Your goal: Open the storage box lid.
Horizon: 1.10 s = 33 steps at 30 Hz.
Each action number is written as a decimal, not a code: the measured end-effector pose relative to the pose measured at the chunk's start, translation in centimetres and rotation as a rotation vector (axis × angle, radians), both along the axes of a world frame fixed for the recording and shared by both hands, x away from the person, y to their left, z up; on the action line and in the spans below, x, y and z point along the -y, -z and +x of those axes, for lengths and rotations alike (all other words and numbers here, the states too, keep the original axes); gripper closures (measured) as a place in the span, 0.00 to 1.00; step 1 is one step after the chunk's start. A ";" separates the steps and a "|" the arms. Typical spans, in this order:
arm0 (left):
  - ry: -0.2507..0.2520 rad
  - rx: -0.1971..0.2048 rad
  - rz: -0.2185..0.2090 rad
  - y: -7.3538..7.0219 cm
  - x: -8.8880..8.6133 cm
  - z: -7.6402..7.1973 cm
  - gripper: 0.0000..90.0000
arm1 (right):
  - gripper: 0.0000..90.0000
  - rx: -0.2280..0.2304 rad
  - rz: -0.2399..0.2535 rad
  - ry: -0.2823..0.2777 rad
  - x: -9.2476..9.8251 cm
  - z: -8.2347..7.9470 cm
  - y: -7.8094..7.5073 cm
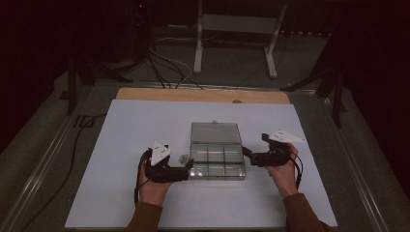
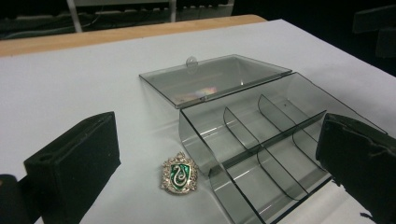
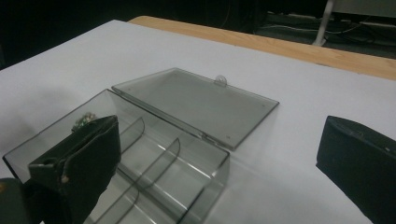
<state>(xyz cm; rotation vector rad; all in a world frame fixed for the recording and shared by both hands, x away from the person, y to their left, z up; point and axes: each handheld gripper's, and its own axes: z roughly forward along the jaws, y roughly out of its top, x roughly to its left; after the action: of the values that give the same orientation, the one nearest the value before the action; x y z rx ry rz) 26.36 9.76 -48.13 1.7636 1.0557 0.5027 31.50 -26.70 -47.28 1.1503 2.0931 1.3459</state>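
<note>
Badge point(image 2: 179, 172) lay flat on the white surface point(image 1: 121, 145), just beside the near left corner of the clear compartment box point(image 2: 261, 144) and outside it, with its green and silver face up. Your left tongs point(image 1: 186, 170) stood wide apart with the badge low between them and neither pad touching it, so nothing was gripped on that side. Your right tongs point(image 1: 247, 153) were spread just as wide at the opposite end of the box, one pad over the near compartments and the other out over bare surface, and they too held nothing. The box's lid point(image 3: 196, 105) was folded fully back and lay flat behind it, so all six cells were open from above, and as far as the gripper views showed they were empty. I judged the step in hand to be the pickup of the badge for placing into one of those cells, with the lid already dealt with. The next move called for you to lower the left tongs and pinch the badge by its edges; it lay thin and flat, so the pads needed to come right down to the surface to catch it. The box wall stood close, so you needed to lift it clear before carrying it over a cell.
</note>
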 end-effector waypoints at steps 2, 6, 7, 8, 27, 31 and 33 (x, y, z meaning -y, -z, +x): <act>0.000 0.013 -0.005 -0.2 -0.2 0.0 0.02 | 0.00 0.000 0.013 0.007 0.4 -0.3 0.1; 0.005 0.029 -0.015 -0.6 -0.7 0.0 0.02 | 0.00 0.007 0.023 0.009 0.9 -1.0 0.1; 0.008 0.035 -0.015 -0.7 -0.8 0.0 0.02 | 0.00 0.007 0.034 0.010 1.1 -1.2 0.2; 0.009 0.038 -0.016 -0.8 -0.9 0.1 0.02 | 0.00 0.010 0.038 0.010 1.2 -1.5 0.3; -0.025 0.092 0.018 -2.1 -2.8 1.8 0.02 | 0.00 0.036 0.044 0.033 2.8 -4.4 1.6; -0.033 0.104 0.022 -1.9 -3.2 2.6 0.02 | 0.00 0.038 0.045 0.038 3.0 -4.5 1.8; -0.034 0.101 0.023 -1.9 -3.2 2.7 0.02 | 0.00 0.034 0.048 0.040 3.1 -4.5 1.8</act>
<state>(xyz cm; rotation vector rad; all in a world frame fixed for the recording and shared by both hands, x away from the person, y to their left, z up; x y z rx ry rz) 29.09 12.98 -46.28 1.7242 1.0146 0.6204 26.98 -29.81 -49.11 1.1741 2.0132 1.3944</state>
